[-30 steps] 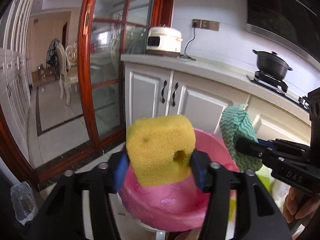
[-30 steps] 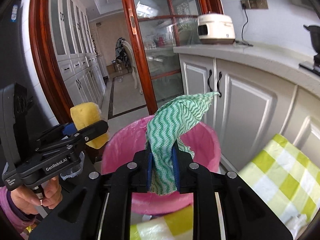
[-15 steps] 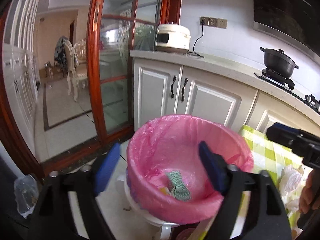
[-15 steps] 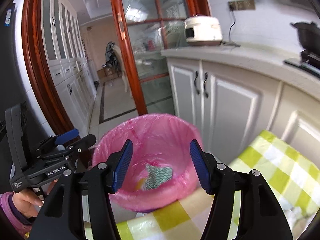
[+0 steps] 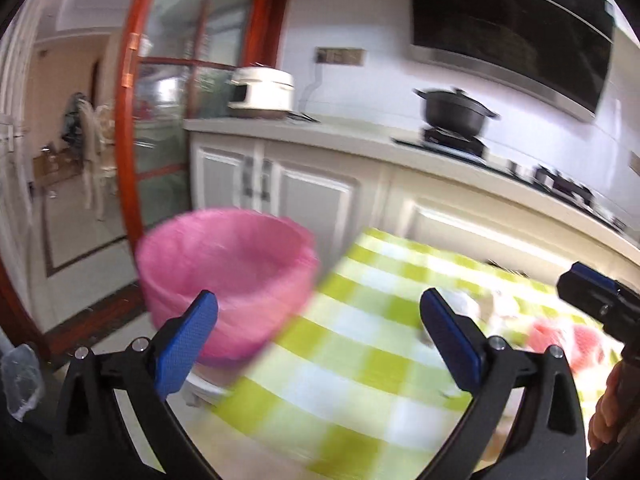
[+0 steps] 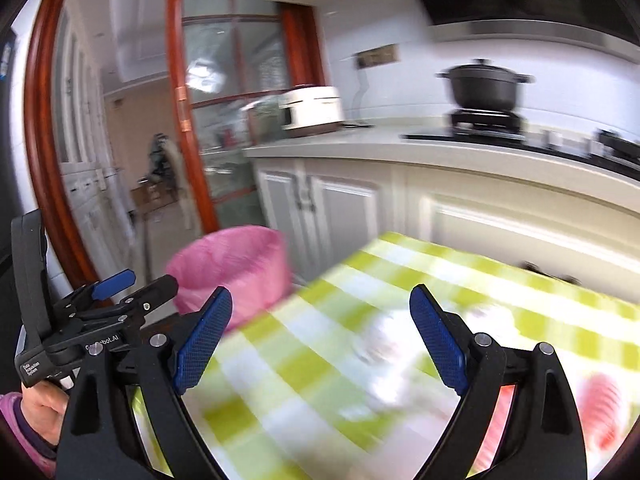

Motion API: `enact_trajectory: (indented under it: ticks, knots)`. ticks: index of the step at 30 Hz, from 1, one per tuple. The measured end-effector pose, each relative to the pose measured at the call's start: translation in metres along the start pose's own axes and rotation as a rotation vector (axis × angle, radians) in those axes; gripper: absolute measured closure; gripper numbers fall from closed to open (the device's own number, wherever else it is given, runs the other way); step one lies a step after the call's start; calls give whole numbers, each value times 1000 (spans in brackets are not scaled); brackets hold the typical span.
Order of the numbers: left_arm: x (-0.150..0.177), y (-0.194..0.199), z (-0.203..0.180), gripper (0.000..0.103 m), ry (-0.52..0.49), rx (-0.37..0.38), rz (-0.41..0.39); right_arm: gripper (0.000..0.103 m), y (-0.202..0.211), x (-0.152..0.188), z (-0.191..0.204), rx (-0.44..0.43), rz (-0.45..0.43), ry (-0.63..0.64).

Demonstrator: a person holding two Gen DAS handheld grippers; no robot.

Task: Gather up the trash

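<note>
A pink-lined trash bin (image 5: 228,264) stands on the floor left of a table with a green checked cloth (image 5: 360,360). My left gripper (image 5: 318,300) hangs over the table's corner, its jaws opening wide with nothing between them. One finger (image 5: 588,292) of the right gripper shows at the right edge. In the right wrist view, my right gripper (image 6: 320,296) is also opening and empty above the cloth (image 6: 304,364), with the bin (image 6: 236,264) to its left. Blurred white trash (image 6: 384,344) and a pink-red item (image 6: 596,408) lie on the table. The left gripper (image 6: 140,284) is at the far left.
White kitchen cabinets (image 5: 312,196) run behind the table and bin. On the counter are a rice cooker (image 5: 264,94) and a black pot (image 5: 456,112) on a stove. A red-framed glass door (image 5: 132,120) stands left. A hand (image 6: 44,404) holds the left gripper.
The left gripper let go of a yellow sponge and the right a green cloth, and both dropped into the bin. Both grippers opened and swung right, from over the bin to the table.
</note>
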State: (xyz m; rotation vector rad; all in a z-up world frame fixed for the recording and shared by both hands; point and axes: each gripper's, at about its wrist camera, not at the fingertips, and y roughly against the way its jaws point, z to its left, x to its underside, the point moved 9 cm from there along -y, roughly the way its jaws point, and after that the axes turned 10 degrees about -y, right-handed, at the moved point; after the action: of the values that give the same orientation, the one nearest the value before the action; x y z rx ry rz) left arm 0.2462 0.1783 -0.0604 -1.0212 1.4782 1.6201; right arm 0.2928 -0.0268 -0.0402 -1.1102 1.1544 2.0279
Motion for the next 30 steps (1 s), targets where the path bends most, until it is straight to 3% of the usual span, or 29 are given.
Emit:
enact_trajectory:
  ticks: [6, 10, 14, 18, 24, 30]
  knots:
    - [30, -4, -77, 5, -40, 94, 67, 18, 56, 34, -79, 191, -6, -48]
    - [47, 4, -118, 5, -81, 133, 70, 18, 74, 63, -113, 246, 12, -133]
    - [67, 4, -147, 5, -131, 165, 112, 18, 74, 101, -137, 296, 92, -206]
    - [85, 3, -162, 11, -139, 199, 145, 22, 72, 127, -144, 309, 138, -232]
    - [97, 8, -177, 14, -187, 222, 138, 26, 57, 147, -140, 309, 200, -244]
    - [105, 6, -182, 22, -195, 248, 156, 30, 41, 157, -132, 320, 254, -235]
